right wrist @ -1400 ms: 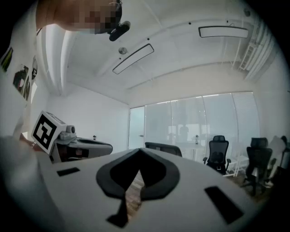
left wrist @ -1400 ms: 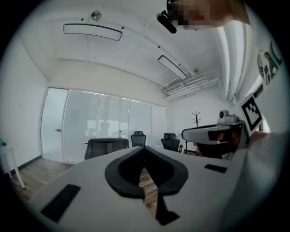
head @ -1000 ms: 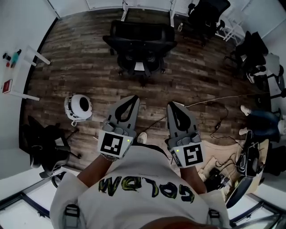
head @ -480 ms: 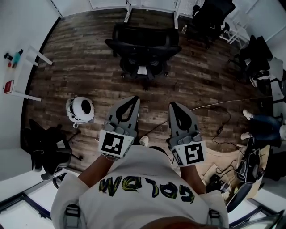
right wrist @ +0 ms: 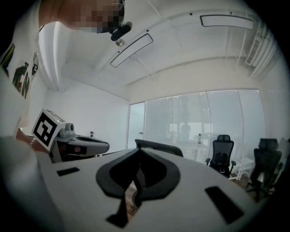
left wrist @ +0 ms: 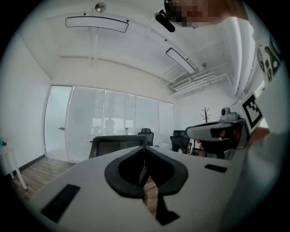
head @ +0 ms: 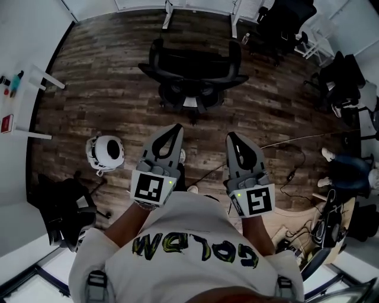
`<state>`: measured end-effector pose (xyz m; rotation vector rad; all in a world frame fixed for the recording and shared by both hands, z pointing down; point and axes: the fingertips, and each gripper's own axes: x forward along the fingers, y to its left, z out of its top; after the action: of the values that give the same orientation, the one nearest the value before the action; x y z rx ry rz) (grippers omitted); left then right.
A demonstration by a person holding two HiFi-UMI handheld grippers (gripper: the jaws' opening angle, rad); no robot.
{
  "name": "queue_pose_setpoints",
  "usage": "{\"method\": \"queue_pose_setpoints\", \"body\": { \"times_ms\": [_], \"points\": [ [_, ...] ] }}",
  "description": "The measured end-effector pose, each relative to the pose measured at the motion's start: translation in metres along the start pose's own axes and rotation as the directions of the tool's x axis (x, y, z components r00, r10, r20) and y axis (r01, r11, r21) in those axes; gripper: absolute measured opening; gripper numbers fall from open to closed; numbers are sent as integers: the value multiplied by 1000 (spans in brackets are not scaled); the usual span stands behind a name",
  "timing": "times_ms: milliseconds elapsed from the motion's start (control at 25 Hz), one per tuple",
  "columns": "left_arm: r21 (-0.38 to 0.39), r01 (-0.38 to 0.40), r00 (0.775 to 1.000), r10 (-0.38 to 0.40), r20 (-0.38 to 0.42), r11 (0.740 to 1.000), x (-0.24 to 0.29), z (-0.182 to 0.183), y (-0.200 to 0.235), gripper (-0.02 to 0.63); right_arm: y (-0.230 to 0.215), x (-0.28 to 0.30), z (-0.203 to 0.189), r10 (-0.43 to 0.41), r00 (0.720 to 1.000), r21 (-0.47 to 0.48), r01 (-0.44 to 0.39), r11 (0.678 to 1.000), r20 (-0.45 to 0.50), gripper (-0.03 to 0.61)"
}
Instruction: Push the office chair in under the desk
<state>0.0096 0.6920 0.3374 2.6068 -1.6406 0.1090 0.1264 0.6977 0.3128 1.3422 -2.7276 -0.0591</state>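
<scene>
Office chair at 12 o'clock in the head view, black, on a plank floor, backrest turned toward the grippers and seat toward the white desk, of which only legs and an edge show at the top rim. Not yet under it, and well apart from both tools. Left gripper just below centre toward 7 o'clock, right gripper beside it toward 5 o'clock, both aimed level at the chair. Jaws of each pressed together, nothing between them, the same in both gripper views, with the backrest rising beyond the closed tips. Probably moderately heavy, yet on a star base with castors, so likely to roll freely over hard boards under a light shove. Likely to swivel or veer if pushed off-centre. Back panel perhaps mesh and yielding, frame stiff, nothing fragile. Best contact, as a judgement: closed tips against the rigid top rail of the backrest, one at each side of the middle, not on the panel. Armrests worth watching against the desk edge. As for writing: yellow-green block lettering on the person's shirt at 6 o'clock, seen upside down and not safely readable. Black-and-white square markers on both gripper cubes, no words. Red label at 9 o'clock on a white side table, too small to read.
</scene>
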Motion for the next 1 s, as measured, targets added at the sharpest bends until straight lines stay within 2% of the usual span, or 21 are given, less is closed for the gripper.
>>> {"method": "queue_pose_setpoints", "body": {
  "times_ms": [120,160,200,320,480,600,720,840,1000],
  "points": [
    [38,9,999,-8,-33,999,23,-8,34,15,-18,33,-6,-6,1000,-26,6,1000,-19,17],
    [64,13,999,-10,-47,998,32,-11,45,28,-25,43,-9,-12,999,-40,10,999,-33,23],
    [96,14,998,-9,-61,995,41,-15,56,69,-33,52,-14,-20,998,-58,17,998,-52,39],
    [155,11,993,8,-119,988,65,-30,94,98,-57,80,-36,-41,991,-140,23,990,-127,83],
    [251,26,977,28,-210,968,97,-59,148,141,-91,109,-69,-48,969,-250,-14,968,-241,135],
    [349,59,959,43,-279,935,119,-88,190,170,-116,132,-95,-54,947,-328,-56,943,-317,176],
    [421,104,932,59,-357,901,143,-122,224,205,-136,152,-130,-51,912,-400,-128,907,-408,213],
    [498,164,900,77,-429,852,164,-150,253,227,-154,172,-162,-54,867,-463,-211,861,-496,250],
    [568,246,859,95,-503,785,183,-181,279,242,-187,192,-203,-84,813,-487,-259,834,-576,278]
  ]
}}
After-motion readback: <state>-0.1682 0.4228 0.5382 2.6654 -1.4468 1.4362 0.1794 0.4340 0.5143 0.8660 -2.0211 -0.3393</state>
